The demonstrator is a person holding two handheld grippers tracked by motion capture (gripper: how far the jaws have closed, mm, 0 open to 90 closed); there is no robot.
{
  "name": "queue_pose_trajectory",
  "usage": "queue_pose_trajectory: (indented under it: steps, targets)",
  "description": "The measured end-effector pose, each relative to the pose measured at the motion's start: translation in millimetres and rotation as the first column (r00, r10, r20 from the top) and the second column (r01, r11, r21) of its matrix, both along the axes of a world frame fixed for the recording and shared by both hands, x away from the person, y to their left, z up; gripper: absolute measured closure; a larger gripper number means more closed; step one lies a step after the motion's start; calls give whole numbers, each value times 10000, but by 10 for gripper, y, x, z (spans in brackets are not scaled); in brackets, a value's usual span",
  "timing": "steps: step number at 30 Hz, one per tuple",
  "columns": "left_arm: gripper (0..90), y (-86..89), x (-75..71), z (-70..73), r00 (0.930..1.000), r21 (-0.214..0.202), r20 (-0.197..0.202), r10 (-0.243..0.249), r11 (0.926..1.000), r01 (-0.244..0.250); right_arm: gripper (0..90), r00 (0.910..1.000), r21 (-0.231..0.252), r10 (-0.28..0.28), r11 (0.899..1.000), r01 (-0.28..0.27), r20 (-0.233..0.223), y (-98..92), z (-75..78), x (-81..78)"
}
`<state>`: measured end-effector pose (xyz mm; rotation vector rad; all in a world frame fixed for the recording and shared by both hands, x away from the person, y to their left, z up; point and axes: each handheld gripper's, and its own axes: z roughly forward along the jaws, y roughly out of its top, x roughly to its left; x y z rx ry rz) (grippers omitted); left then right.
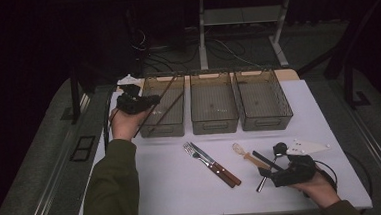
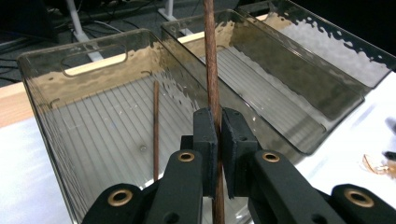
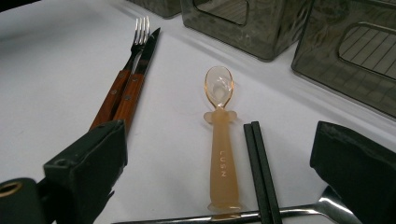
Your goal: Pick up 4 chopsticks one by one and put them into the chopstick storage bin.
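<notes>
A wood-handled fork (image 1: 198, 155) and knife (image 1: 217, 163) lay side by side on the white table (image 1: 168, 189), near two empty smoky plastic bins (image 1: 238, 100).

Olive-green sleeve (image 1: 111, 187); black grippers, brass-ringed screws.

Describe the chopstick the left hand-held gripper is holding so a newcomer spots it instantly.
Start at the row of three smoky clear plastic bins at the table's far edge and take the leftmost bin. The thin brown wooden chopstick is clamped in the left hand-held gripper over it. Its twin lies loose inside the bin.
</notes>
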<state>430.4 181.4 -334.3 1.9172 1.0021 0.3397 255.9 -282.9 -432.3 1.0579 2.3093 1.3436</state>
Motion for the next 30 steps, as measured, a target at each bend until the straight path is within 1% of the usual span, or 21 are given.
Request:
queue_pose_trajectory:
  steps: [1,2,4,6,10,15,18,19,22,26,28,29,30]
  targets:
    - [848,-6,40,12,10000,-62,-19,72,10000,-72,42,10000,13,-2,10000,2,1,1,0,0]
    - [848,-6,40,12,10000,-62,-19,72,10000,-72,42,10000,18,0,10000,0,1,1,0,0]
    - [848,-14,85,24,9999,-100,-15,103,9999,-103,42,10000,21,22,10000,-22,1,1,1,-1]
    - [848,-32,150,46,9998,-62,1,206,9998,-206,42,10000,38,27,10000,-27,23,-1,2,-2]
    - [848,-56,249,75,9996,34,104,259,9997,-259,42,10000,56,33,10000,-34,4,-1,2,-1]
    - [848,-98,373,77,9989,-130,266,377,9992,-373,42,10000,79,37,10000,-38,12,-2,3,-1]
    - [848,-140,435,50,9981,16,407,469,9989,-470,42,10000,71,51,10000,-51,4,-1,2,-1]
    - [848,-140,435,50,9981,16,407,469,9989,-470,42,10000,103,35,9999,-36,13,1,1,-1]
    - [848,-165,499,-12,9968,7,547,578,9983,-580,42,10000,108,45,9999,-45,-2,-1,0,1]
    - [847,-201,528,-96,9963,400,658,545,9976,-572,42,10000,117,52,9999,-52,-3,-1,0,1]
    - [848,-223,535,-137,9958,502,705,588,9968,-624,42,10000,119,66,9999,-66,13,-2,1,0]
    - [848,-224,538,-153,9963,571,641,575,9965,-612,42,10000,127,70,9999,-70,15,-3,2,0]
    - [847,-232,544,-176,9957,544,695,613,9964,-652,42,10000,126,77,9999,-77,9,-4,1,2]
